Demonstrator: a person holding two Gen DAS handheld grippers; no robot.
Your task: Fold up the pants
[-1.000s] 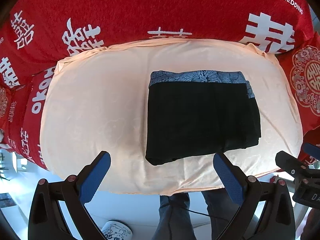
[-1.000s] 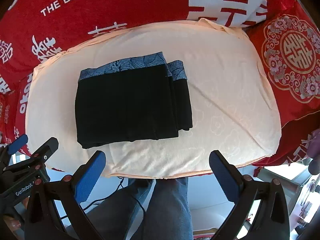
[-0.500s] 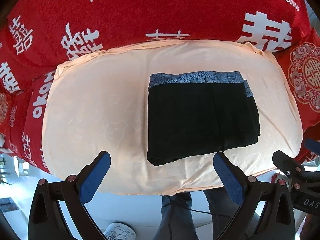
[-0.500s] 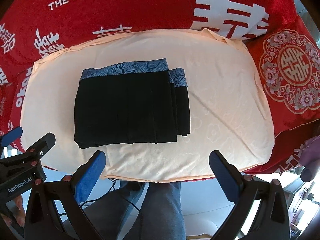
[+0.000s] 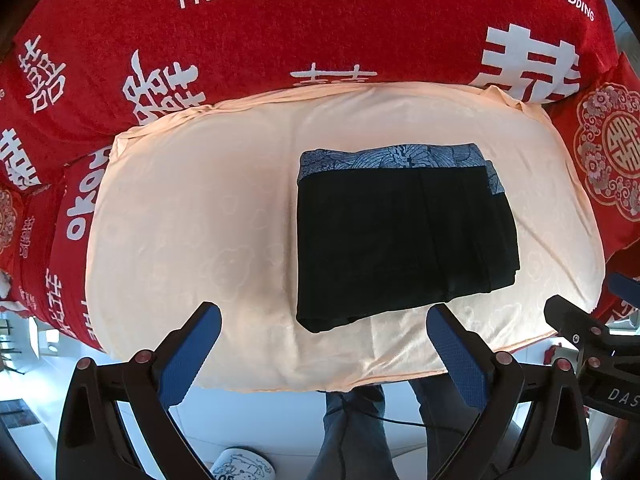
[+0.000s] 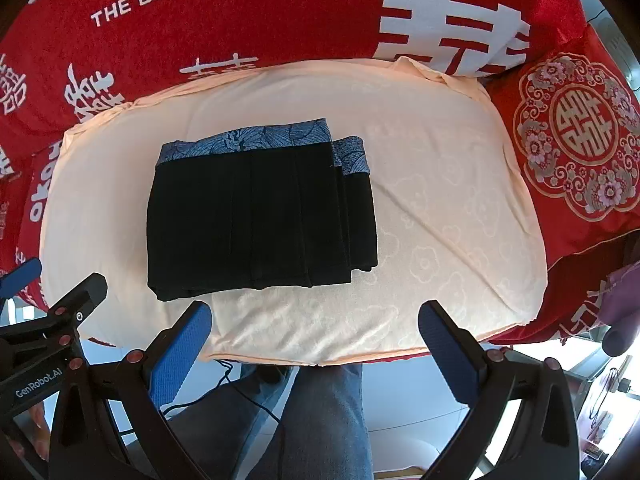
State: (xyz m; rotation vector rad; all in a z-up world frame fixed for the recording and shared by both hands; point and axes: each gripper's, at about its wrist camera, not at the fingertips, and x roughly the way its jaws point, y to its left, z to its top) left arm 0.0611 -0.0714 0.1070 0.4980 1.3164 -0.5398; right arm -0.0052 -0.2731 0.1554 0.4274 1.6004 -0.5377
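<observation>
The black pants (image 5: 404, 236) lie folded into a compact rectangle on a peach cushion (image 5: 192, 220), with a blue patterned waistband along the far edge. They also show in the right wrist view (image 6: 260, 216). My left gripper (image 5: 324, 344) is open and empty, held back above the cushion's front edge. My right gripper (image 6: 316, 344) is open and empty too, near the front edge. Neither gripper touches the pants. The right gripper's side shows at the right of the left wrist view (image 5: 592, 352); the left gripper's side shows at the left of the right wrist view (image 6: 44, 328).
A red sofa cover (image 5: 280, 32) with white lettering rises behind the cushion. A red embroidered pillow (image 6: 572, 136) sits at the right. The person's legs in jeans (image 6: 320, 420) are below the cushion's front edge. A cable (image 6: 224, 380) hangs there.
Both grippers have drawn back and slightly up from the cushion, so the pants sit a little farther away. The pants have not moved. Both grippers stay open.
</observation>
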